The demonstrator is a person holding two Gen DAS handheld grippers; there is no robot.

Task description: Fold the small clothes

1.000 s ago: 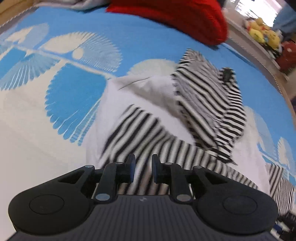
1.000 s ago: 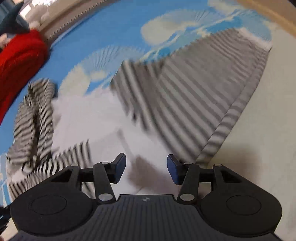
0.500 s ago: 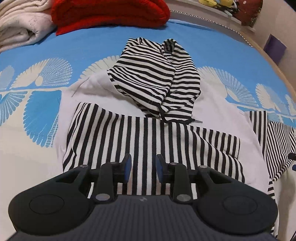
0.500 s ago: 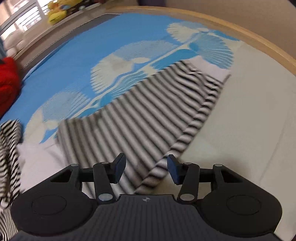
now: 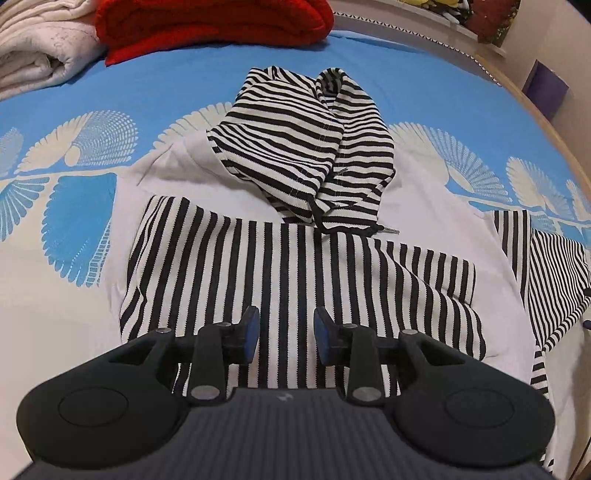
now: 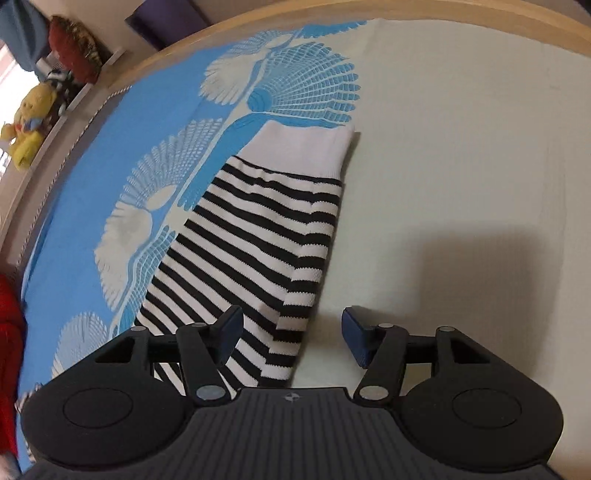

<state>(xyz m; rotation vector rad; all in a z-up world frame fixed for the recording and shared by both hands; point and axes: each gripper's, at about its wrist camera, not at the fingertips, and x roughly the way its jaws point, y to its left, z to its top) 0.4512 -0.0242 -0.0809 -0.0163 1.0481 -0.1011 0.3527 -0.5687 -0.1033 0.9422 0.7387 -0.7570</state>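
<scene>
A small white hoodie (image 5: 424, 206) with black-and-white stripes lies flat on the bed. Its striped hood (image 5: 303, 147) lies at the far end. One striped sleeve (image 5: 295, 280) is folded across the body. My left gripper (image 5: 286, 334) hovers over that folded sleeve, open and empty. In the right wrist view the other striped sleeve (image 6: 255, 243) stretches out over the bed and ends in a white cuff (image 6: 303, 151). My right gripper (image 6: 291, 332) is open and empty just above this sleeve's near part.
The bed cover (image 5: 74, 236) is blue and cream with fan patterns. A red knitted garment (image 5: 210, 22) and a folded cream blanket (image 5: 33, 55) lie at the far edge. The bed's wooden rim (image 6: 406, 11) curves beyond the cuff. Soft toys (image 6: 26, 125) sit on a ledge.
The left gripper has opened wider and settled over the folded sleeve. The right gripper has swung right along the outstretched sleeve towards its cuff, staying open.
</scene>
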